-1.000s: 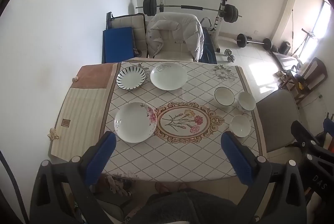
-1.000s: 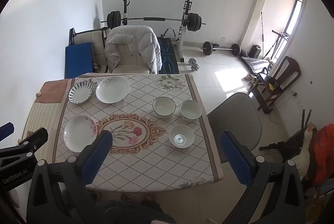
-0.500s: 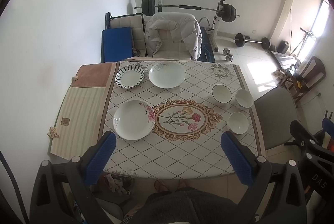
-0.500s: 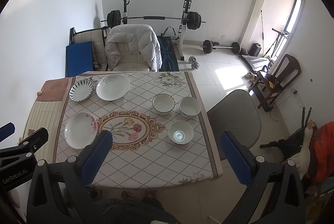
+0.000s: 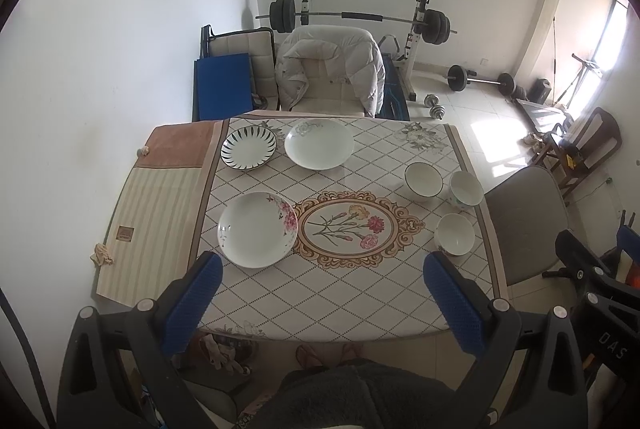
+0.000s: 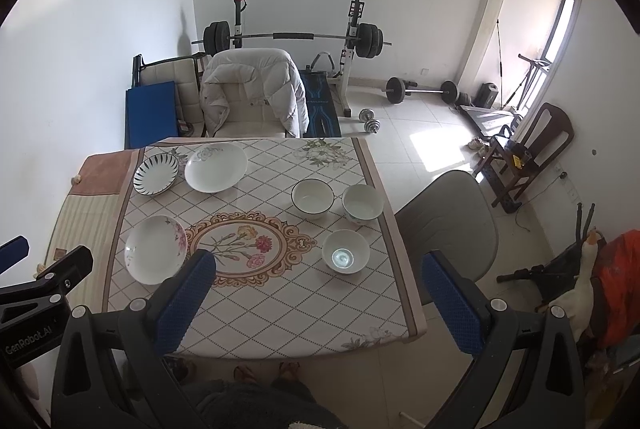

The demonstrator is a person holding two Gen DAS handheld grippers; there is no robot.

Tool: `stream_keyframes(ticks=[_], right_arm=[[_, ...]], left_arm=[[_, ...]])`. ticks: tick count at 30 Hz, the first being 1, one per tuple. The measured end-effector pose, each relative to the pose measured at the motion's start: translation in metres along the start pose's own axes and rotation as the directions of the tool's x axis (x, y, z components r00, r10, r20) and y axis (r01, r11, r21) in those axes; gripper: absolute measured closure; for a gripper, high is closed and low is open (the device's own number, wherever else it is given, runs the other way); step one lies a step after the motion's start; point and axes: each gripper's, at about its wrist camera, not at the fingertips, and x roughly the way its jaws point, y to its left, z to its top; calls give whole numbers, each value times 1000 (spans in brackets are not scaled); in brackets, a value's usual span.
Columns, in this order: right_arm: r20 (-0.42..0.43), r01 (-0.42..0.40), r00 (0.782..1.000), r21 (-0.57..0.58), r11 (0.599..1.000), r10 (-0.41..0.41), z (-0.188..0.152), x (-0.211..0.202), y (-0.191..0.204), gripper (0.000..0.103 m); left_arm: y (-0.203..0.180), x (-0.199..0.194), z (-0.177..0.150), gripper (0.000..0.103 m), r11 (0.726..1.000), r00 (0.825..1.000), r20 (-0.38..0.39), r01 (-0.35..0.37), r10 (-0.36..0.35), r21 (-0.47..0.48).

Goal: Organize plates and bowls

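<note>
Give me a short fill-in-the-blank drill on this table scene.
1. The table holds ___ bowls on its right side.
2. The striped plate sits at the far ___ corner.
3. Both the left gripper and the right gripper hold ___.

Answers: three; left; nothing

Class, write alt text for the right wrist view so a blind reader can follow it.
The open right gripper hovers above a table with a patterned cloth, holding nothing. Three plates sit on the table's left side and three bowls on its right. Behind stand a chair draped with a white jacket and a barbell rack.
</note>
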Motion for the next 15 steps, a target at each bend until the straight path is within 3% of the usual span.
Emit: stream_keyframes(ticks=[15], right_arm=[[9, 2, 1000, 7, 1000, -2, -2, -8, 5, 0]], left_arm=[[7, 0, 1, 0, 1000, 1000, 1, 11, -11, 10]])
